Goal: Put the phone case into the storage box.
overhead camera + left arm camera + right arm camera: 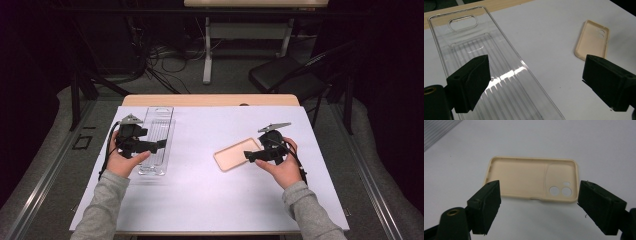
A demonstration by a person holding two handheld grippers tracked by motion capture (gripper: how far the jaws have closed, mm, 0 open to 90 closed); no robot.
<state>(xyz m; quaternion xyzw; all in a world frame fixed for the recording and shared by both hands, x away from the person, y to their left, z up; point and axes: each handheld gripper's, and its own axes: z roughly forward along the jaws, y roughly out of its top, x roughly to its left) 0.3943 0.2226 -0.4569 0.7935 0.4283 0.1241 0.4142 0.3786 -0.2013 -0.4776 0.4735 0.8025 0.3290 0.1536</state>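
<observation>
Beige, thin-walled and flexible by the look of it, the phone case [531, 180] lies open side up on the white sheet [200, 190] covering the counter [210, 100], well to the right of the clear plastic tray [486, 65]. The right hand-held gripper [537, 207] sits low at the case's near long edge with its jaws spread wide and nothing between them; the case's length appears to roughly match the gap, leaving little margin. The left hand-held gripper [535, 82] hovers over the ribbed tray, jaws likewise wide apart and empty, one jaw above the tray floor and the other above bare sheet. Probable faults from this position: closing on the case end to end may bow the soft shell so that it springs free; a pinch on the low side wall alone may slip, since the wall offers little height; a jaw dragged along the sheet may push the case away instead of capturing it. On the left side, the light tray may skate on the smooth sheet if the gripper nudges its rim.
</observation>
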